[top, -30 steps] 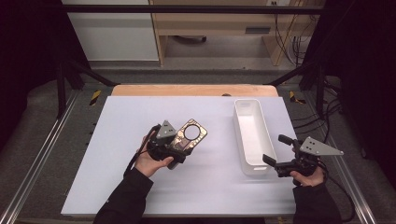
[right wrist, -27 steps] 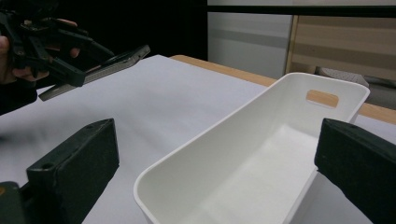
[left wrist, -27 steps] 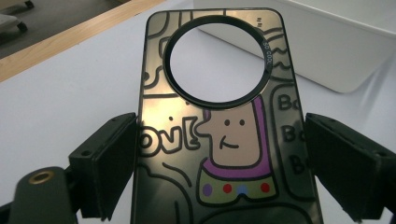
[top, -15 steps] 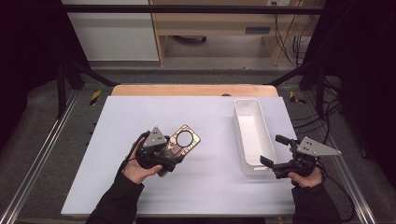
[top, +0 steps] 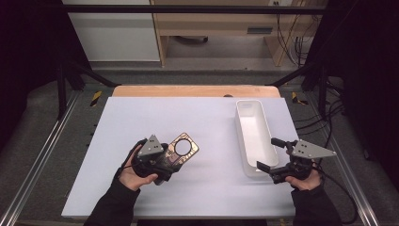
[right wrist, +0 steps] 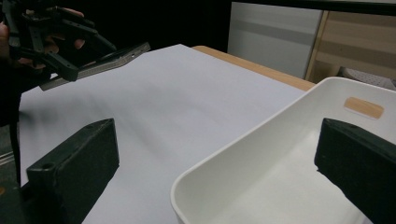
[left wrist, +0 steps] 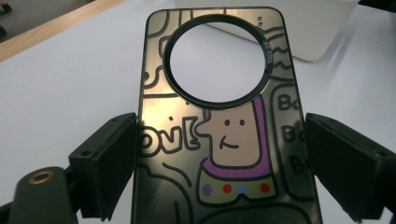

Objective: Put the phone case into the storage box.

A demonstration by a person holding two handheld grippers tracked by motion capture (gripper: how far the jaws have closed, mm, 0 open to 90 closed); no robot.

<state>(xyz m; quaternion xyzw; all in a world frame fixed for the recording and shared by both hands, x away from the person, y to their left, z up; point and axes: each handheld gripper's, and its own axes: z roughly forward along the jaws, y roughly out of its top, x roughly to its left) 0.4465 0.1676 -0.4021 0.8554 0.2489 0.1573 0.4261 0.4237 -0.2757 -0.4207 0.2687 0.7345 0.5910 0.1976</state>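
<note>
Left gripper (top: 171, 159) clamps a phone case (left wrist: 219, 126) by its long edges, lifted over the bench (top: 141, 113). Likely light, thin, slick and bendy; grip low on the edges, below the camera ring. Right gripper (top: 273, 157) spread wide at the white bin (top: 254, 132).
</note>
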